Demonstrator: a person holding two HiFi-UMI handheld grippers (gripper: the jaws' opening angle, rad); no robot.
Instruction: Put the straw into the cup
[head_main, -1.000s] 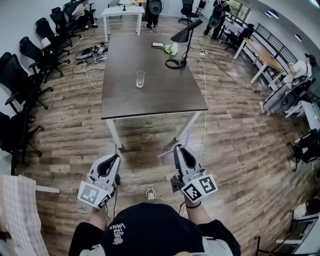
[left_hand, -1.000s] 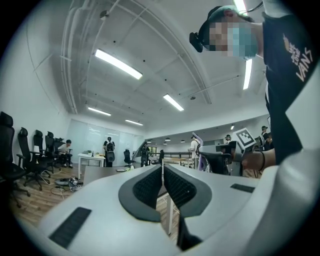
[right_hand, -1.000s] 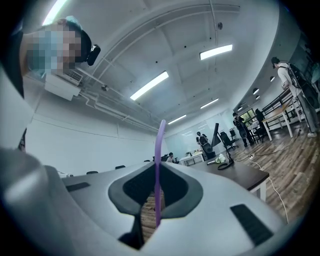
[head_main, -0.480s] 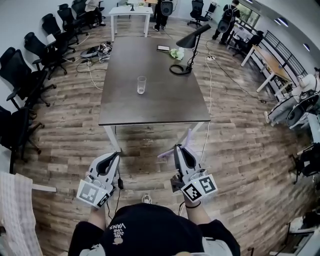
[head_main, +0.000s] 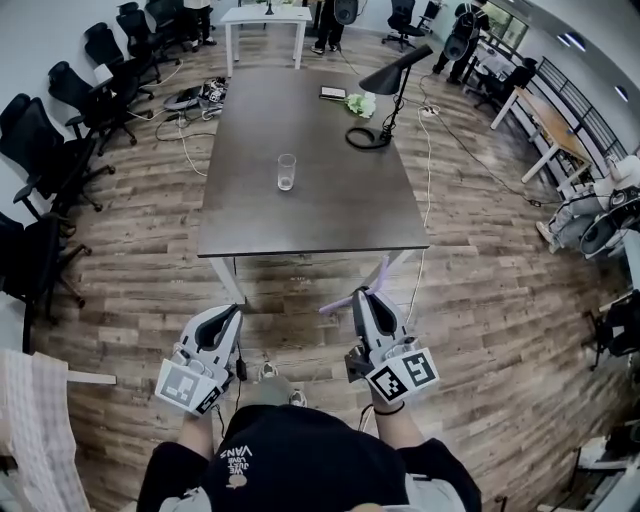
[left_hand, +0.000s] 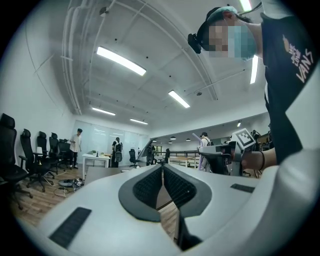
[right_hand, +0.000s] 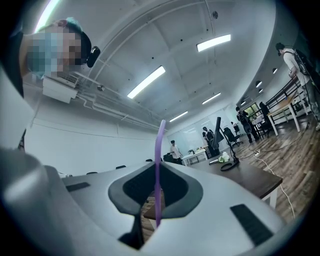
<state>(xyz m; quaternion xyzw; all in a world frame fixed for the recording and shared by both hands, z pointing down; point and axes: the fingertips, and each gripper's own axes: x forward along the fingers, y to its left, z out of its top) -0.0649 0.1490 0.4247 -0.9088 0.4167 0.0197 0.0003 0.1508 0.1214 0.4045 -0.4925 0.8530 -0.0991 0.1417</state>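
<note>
Currently pinching straw in right tool, cup well ahead on desk

Grips a thin purple straw (right_hand: 159, 165) in the right tool (head_main: 358, 296), jaws pressed together on its lower part. Stands the straw nearly upright between the pads in the right gripper view, with the upper end rising well above the tool's tips and only a short length showing below them. Seen from the head view as a slanted line across that tool's tips: one end pokes out ahead and to the right, the other out to the left.

Holds the left tool (head_main: 234, 314) beside the right tool and apart from it, pointing the same way. Keeps its jaws pressed together, tip against tip, with nothing between them.

Carries both tools over the wooden floor (head_main: 480, 290), short of the near edge of the dark desk (head_main: 300, 215).

Finds the clear glass cup (head_main: 287, 171) upright on the desk, well ahead of both tools and roughly in line with the gap between them. Well apart from the straw, then, and touching neither tool.

Farther ahead of the right tool, past the cup: a black lamp (head_main: 385, 85) with its round base on the desk, plus a pale crumpled thing (head_main: 360, 103) and a dark flat thing (head_main: 332, 93) just beside that base.

Off to the left of the left tool: a row of black office chairs (head_main: 60, 150). Far ahead of both tools, beyond the desk: a small white table (head_main: 265, 15).
</note>
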